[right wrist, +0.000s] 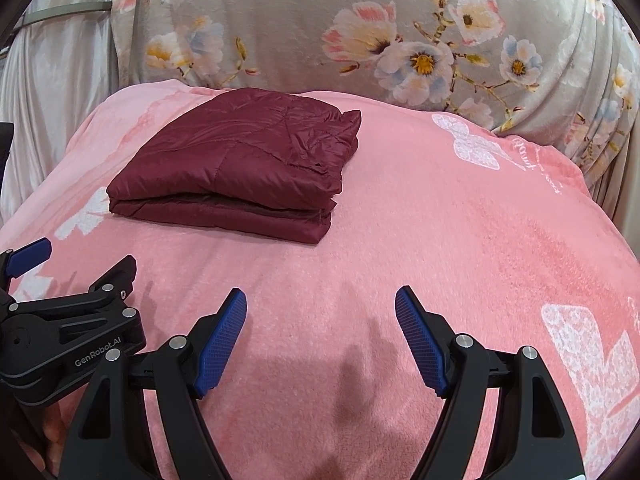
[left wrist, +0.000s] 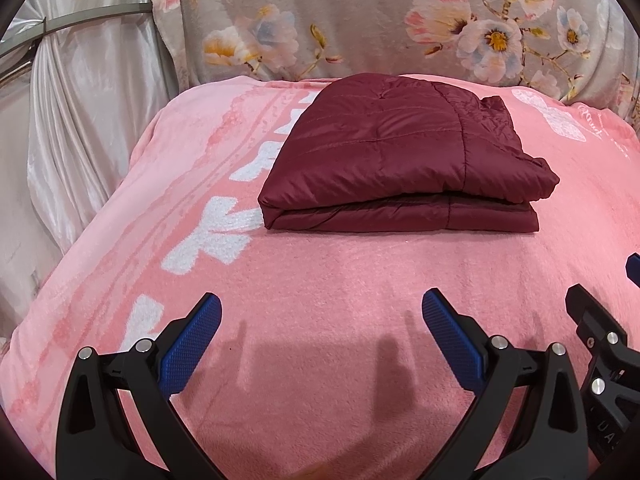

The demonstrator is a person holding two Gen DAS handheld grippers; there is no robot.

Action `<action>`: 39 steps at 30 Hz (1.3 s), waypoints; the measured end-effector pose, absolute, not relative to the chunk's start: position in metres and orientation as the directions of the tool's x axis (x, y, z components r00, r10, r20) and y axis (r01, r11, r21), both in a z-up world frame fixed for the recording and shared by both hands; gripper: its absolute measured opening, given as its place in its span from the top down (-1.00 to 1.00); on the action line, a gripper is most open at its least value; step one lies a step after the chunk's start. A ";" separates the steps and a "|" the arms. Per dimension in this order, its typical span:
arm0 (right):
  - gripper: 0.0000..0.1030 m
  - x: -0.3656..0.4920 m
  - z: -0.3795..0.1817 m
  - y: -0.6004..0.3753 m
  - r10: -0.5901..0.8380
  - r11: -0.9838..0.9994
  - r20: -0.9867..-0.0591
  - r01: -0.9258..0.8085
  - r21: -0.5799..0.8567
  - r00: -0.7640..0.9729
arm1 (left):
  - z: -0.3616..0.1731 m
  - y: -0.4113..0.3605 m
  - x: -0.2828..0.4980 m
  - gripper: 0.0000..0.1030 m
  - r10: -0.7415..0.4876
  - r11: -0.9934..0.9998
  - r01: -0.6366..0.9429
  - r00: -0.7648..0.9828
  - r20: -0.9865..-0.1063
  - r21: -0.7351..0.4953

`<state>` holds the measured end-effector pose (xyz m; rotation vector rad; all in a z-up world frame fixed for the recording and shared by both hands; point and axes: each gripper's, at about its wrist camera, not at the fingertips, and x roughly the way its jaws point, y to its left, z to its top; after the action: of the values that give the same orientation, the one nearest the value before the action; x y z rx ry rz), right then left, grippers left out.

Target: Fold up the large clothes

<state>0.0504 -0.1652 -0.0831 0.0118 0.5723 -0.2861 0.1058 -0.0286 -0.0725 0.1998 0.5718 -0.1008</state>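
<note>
A dark red quilted garment (left wrist: 404,152) lies folded into a thick rectangular stack on the pink blanket (left wrist: 320,280); in the right wrist view the same garment (right wrist: 236,168) sits to the upper left. My left gripper (left wrist: 322,308) hovers open over bare blanket in front of the stack, with nothing between its blue pads. My right gripper (right wrist: 320,300) is likewise open and empty, well short of the garment. Each gripper shows at the edge of the other's view: the right gripper (left wrist: 600,332) and the left gripper (right wrist: 68,280).
A grey floral blanket (left wrist: 360,20) drapes the backrest behind the pink one. Shiny white curtain fabric (left wrist: 80,120) hangs at the left. The pink blanket (right wrist: 480,220) carries white flower and letter prints and falls away at both sides.
</note>
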 end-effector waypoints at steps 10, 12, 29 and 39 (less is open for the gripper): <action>-0.45 0.050 -0.083 -0.165 -0.264 0.960 -0.534 0.270 -0.069 0.803 | -0.073 -0.028 0.106 -0.90 -0.043 0.975 0.154 0.837 -0.546 0.160; -0.45 0.050 -0.083 -0.165 -0.264 0.960 -0.533 0.270 -0.069 0.804 | -0.072 -0.028 0.106 -0.90 -0.045 0.975 0.155 0.837 -0.545 0.158; -0.45 0.050 -0.082 -0.164 -0.265 0.960 -0.531 0.270 -0.070 0.805 | -0.071 -0.031 0.104 -0.90 -0.044 0.973 0.159 0.839 -0.542 0.167; -0.45 0.050 -0.081 -0.163 -0.267 0.960 -0.530 0.270 -0.073 0.805 | -0.072 -0.033 0.103 -0.90 -0.044 0.972 0.160 0.840 -0.541 0.170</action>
<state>0.0497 -0.1631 -0.0811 0.0066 0.5663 -0.2875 0.1031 -0.0326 -0.0718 0.2125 0.5647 -0.1086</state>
